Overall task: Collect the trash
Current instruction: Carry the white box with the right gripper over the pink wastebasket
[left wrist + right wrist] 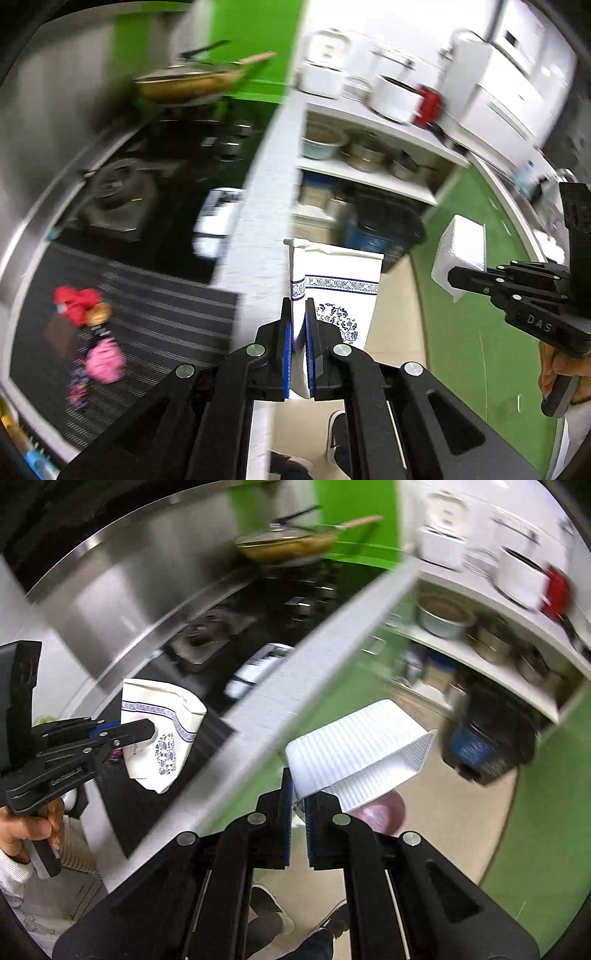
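My left gripper (299, 314) is shut on a white paper bag with a blue floral print (340, 291), held up in the air off the counter's edge. That bag (162, 734) and the left gripper (136, 731) also show at the left of the right wrist view. My right gripper (299, 794) is shut on the rim of a white ribbed plastic food container (362, 749), tilted on its side. The container (461, 251) and the right gripper (476, 280) appear at the right of the left wrist view. A dark bin with a blue label (487, 738) stands on the floor beyond.
A black stove top (177, 177) with a pan (192, 83) lies to the left, with red and pink scraps (96, 332) on a striped mat. White shelves (369, 147) hold pots and cookers. Green floor (480, 314) and shoes (273, 908) lie below.
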The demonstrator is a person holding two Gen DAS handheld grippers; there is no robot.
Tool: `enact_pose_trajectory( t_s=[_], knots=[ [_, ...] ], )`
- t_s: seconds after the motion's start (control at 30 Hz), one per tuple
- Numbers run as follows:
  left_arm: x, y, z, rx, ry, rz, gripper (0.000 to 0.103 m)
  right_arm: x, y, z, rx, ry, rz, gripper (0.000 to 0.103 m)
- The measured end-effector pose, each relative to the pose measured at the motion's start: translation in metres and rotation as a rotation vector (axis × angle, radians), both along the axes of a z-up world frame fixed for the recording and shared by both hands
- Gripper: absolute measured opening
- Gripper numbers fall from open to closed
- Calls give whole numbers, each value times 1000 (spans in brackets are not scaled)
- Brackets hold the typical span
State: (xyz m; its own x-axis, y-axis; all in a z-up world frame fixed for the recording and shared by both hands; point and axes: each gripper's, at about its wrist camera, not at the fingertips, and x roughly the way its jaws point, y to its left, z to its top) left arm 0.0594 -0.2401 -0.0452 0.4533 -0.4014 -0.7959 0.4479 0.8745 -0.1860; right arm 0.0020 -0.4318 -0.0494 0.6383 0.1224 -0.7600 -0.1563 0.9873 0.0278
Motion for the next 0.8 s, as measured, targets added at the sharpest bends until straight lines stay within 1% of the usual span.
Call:
enact_pose_trajectory(
  t_s=[0.13, 0.27, 0.37, 0.47, 0.57, 0.63, 0.77, 0.8],
  knots=[
    [3, -46, -21, 3, 18, -49, 6, -6, -47, -16, 10, 18, -56, 6],
    [12, -82, -57, 7, 53, -38, 6, 10, -83, -44, 21, 60, -49, 6],
    [23, -101, -89, 25, 81, -17, 6, 31, -107, -75, 28, 104, -24, 6],
    [32, -115, -119, 42, 107, 6, 6, 57, -129, -114, 40, 162, 2, 6],
    [44, -124, -150, 54, 134, 27, 6, 78, -141, -146, 39, 198, 21, 6],
    [51, -130, -169, 57, 150, 36, 6, 93, -148, -171, 40, 227, 36, 6],
    [67, -138, -202, 64, 167, 29, 6, 121, -160, -221, 78, 271, 52, 6],
    [72, -139, -213, 64, 170, 25, 6, 126, -163, -229, 75, 277, 54, 6]
  ],
)
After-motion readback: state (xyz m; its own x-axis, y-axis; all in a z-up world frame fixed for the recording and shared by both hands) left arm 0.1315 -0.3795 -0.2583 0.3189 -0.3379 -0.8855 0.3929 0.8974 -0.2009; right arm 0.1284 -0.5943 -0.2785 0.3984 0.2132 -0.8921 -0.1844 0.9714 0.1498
